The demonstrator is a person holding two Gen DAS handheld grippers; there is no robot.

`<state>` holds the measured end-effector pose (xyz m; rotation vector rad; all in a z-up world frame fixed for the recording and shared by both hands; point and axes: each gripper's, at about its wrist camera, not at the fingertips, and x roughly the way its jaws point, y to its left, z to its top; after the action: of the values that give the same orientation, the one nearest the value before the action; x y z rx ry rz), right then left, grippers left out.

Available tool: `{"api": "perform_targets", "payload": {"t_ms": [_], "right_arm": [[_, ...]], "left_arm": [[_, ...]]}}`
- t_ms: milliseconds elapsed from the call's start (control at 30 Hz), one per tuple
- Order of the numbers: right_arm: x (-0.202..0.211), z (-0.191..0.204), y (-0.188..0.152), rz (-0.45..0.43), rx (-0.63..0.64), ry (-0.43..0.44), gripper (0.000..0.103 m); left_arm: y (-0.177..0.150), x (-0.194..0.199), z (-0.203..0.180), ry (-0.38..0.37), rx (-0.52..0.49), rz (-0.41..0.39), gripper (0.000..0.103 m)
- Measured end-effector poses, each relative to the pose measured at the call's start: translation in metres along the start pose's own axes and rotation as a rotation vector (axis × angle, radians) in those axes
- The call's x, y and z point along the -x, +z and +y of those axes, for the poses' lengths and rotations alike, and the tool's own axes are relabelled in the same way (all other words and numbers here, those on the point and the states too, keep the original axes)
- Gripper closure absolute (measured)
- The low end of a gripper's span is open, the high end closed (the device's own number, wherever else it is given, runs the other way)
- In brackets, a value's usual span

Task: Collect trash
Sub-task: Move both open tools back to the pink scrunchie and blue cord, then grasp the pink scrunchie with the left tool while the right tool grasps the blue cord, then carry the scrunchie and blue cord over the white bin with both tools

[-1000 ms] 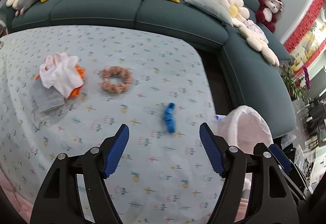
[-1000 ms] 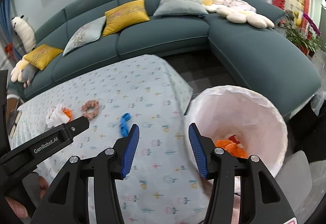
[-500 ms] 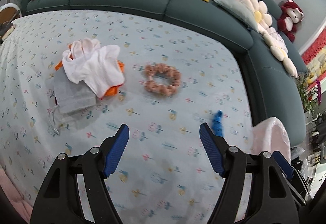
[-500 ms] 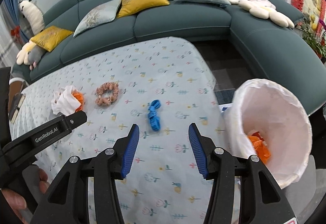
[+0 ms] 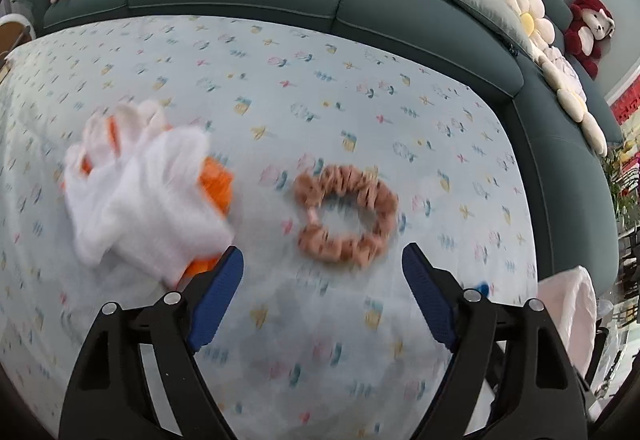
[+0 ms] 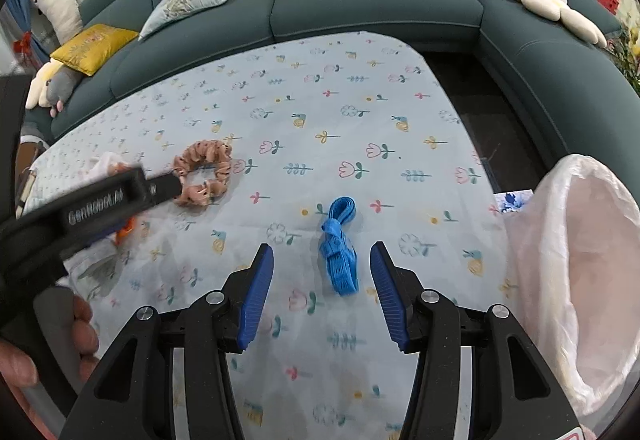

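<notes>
While three pieces wait on the tabletop (image 6: pixel 360 87), our left gripper (image 5: pixel 322 292), empty and opening, nears the pink scrunchie (image 5: pixel 346 215) at twelve o'clock; our right gripper (image 6: pixel 322 288), half open, straddles the blue band (image 6: pixel 338 252) untouched; bag (image 6: pixel 580 272) at three o'clock.

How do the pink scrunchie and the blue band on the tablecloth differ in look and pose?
The pink scrunchie is a ruffled closed ring lying open and flat; the blue band is smooth, narrow and bunched into a long strip. The scrunchie lies farther left, the band nearer the white bin bag. Both rest untouched on the floral tablecloth.
</notes>
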<state>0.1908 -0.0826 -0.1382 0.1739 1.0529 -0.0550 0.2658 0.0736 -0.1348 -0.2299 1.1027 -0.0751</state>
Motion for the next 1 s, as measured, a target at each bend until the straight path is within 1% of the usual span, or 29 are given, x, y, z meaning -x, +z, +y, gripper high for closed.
{"api": "perform_targets", "payload": {"t_ms": [100, 233, 300, 333, 400, 433, 467, 500, 533, 567, 600, 633, 733, 900, 1000], "right_arm": [[-0.013, -0.001, 0.004, 0.013, -0.005, -0.004, 0.054], [-0.029, -0.003, 0.006, 0.035, -0.016, -0.008, 0.054], [-0.034, -0.004, 0.005, 0.046, -0.019, -0.005, 0.054], [-0.037, -0.004, 0.003, 0.052, -0.020, -0.005, 0.055], [-0.041, -0.004, 0.000, 0.060, -0.022, -0.002, 0.058], [-0.040, -0.003, -0.002, 0.048, -0.017, -0.008, 0.058], [-0.040, -0.001, -0.003, 0.045, -0.012, -0.013, 0.059], [-0.040, -0.001, -0.003, 0.044, -0.008, -0.018, 0.063], [-0.040, 0.000, -0.003, 0.043, -0.002, -0.026, 0.071], [-0.039, -0.001, -0.004, 0.045, -0.002, -0.025, 0.075], [-0.039, -0.002, -0.004, 0.047, -0.007, -0.021, 0.083], [-0.038, -0.004, -0.005, 0.050, -0.016, -0.013, 0.086], [-0.035, -0.008, -0.010, 0.057, -0.036, 0.001, 0.088], [-0.025, -0.010, -0.026, 0.069, -0.045, 0.013, 0.089], [-0.016, -0.012, -0.041, 0.079, -0.051, 0.021, 0.089]], "left_arm": [[0.009, -0.016, -0.005, 0.007, -0.007, 0.011, 0.025], [0.014, -0.036, -0.008, 0.022, -0.016, 0.041, 0.026], [0.012, -0.041, -0.009, 0.022, -0.021, 0.052, 0.030], [0.011, -0.040, -0.011, 0.027, -0.032, 0.039, 0.031], [0.008, -0.039, -0.016, 0.028, -0.071, 0.030, 0.043], [0.007, -0.039, -0.018, 0.025, -0.087, 0.028, 0.047], [0.005, -0.039, -0.020, 0.024, -0.103, 0.026, 0.054], [0.004, -0.038, -0.021, 0.018, -0.111, 0.025, 0.065], [0.002, -0.037, -0.022, 0.002, -0.119, 0.030, 0.071], [0.002, -0.036, -0.022, -0.012, -0.119, 0.037, 0.082], [0.000, -0.035, -0.021, -0.027, -0.116, 0.048, 0.089], [-0.003, -0.035, -0.021, -0.032, -0.112, 0.054, 0.090], [-0.016, -0.029, -0.023, -0.038, -0.119, 0.065, 0.091], [-0.044, -0.018, -0.030, -0.038, -0.141, 0.082, 0.092], [-0.062, -0.009, -0.032, -0.039, -0.145, 0.096, 0.092]]}}
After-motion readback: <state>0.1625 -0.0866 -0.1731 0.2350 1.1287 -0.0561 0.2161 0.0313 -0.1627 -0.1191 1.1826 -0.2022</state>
